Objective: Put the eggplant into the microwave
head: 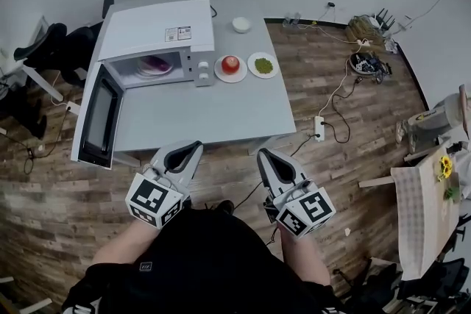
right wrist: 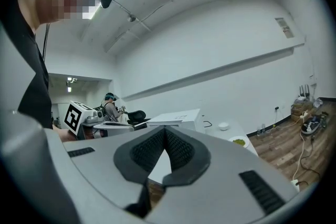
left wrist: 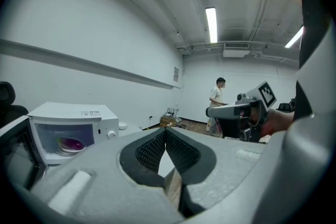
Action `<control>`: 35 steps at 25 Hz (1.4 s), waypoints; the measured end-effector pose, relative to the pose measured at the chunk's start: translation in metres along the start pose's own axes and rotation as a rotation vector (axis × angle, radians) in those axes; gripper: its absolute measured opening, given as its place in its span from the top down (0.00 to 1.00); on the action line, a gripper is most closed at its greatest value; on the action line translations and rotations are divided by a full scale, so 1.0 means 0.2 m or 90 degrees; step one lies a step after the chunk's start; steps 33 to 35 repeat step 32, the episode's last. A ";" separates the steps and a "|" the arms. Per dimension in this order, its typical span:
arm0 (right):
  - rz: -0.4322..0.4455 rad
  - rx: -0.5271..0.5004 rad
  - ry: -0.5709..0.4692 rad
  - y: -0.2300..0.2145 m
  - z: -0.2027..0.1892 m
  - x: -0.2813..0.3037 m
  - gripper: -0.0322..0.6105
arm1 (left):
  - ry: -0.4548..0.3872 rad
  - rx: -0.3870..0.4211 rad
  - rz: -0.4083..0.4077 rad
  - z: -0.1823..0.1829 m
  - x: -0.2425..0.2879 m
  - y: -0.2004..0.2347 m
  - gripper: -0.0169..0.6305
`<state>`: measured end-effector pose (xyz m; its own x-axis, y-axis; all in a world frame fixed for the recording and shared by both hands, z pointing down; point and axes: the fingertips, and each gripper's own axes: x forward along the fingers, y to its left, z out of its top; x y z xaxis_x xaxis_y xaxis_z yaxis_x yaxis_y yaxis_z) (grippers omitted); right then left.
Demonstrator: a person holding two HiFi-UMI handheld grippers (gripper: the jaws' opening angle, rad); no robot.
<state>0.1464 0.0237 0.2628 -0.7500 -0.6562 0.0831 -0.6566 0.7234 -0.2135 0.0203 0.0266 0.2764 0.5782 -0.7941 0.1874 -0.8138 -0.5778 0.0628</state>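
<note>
The white microwave [head: 158,33] stands at the table's far left with its door [head: 98,116] swung open. Inside it a purple eggplant [head: 154,65] lies on a white plate; the left gripper view also shows the eggplant [left wrist: 71,143] in the lit cavity. Both grippers are held back off the table's near edge, close to the person's body. My left gripper [head: 193,149] is shut with nothing between its pads [left wrist: 152,147]. The right gripper [head: 263,155] is shut and empty too, its pads [right wrist: 178,147] meeting at the tip.
On the grey table [head: 221,110], right of the microwave, stand a plate with a red fruit [head: 230,65], a plate of green food [head: 263,66] and a white bowl [head: 241,25]. Cables and a power strip [head: 319,126] lie on the wooden floor to the right. A person [left wrist: 216,102] stands far off.
</note>
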 end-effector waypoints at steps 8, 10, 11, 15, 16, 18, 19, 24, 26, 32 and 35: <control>0.001 -0.015 -0.026 0.09 0.09 0.11 0.93 | -0.011 0.008 -0.016 0.09 -0.02 0.10 0.96; 0.005 -0.017 -0.027 0.12 0.11 0.15 0.93 | -0.015 0.010 -0.018 0.11 -0.02 0.14 0.96; 0.006 -0.017 -0.026 0.12 0.11 0.16 0.93 | -0.018 0.010 -0.019 0.12 -0.02 0.15 0.96; 0.010 -0.019 -0.023 0.14 0.12 0.21 0.93 | -0.028 0.010 -0.022 0.15 -0.02 0.18 0.96; 0.009 -0.020 -0.022 0.14 0.12 0.22 0.93 | -0.028 0.010 -0.024 0.15 -0.02 0.18 0.96; 0.007 -0.017 -0.023 0.13 0.12 0.23 0.93 | -0.027 0.010 -0.027 0.15 -0.01 0.19 0.96; 0.006 -0.013 -0.023 0.13 0.12 0.23 0.93 | -0.027 0.010 -0.028 0.15 -0.01 0.19 0.96; 0.003 -0.008 -0.022 0.12 0.12 0.26 0.93 | -0.027 0.010 -0.031 0.16 0.00 0.22 0.96; 0.003 -0.010 -0.021 0.12 0.12 0.27 0.93 | -0.027 0.010 -0.032 0.16 0.00 0.22 0.96; 0.003 -0.014 -0.020 0.12 0.13 0.29 0.93 | -0.025 0.008 -0.034 0.16 0.00 0.24 0.96; 0.003 -0.014 -0.020 0.12 0.13 0.29 0.93 | -0.025 0.008 -0.034 0.16 0.00 0.24 0.96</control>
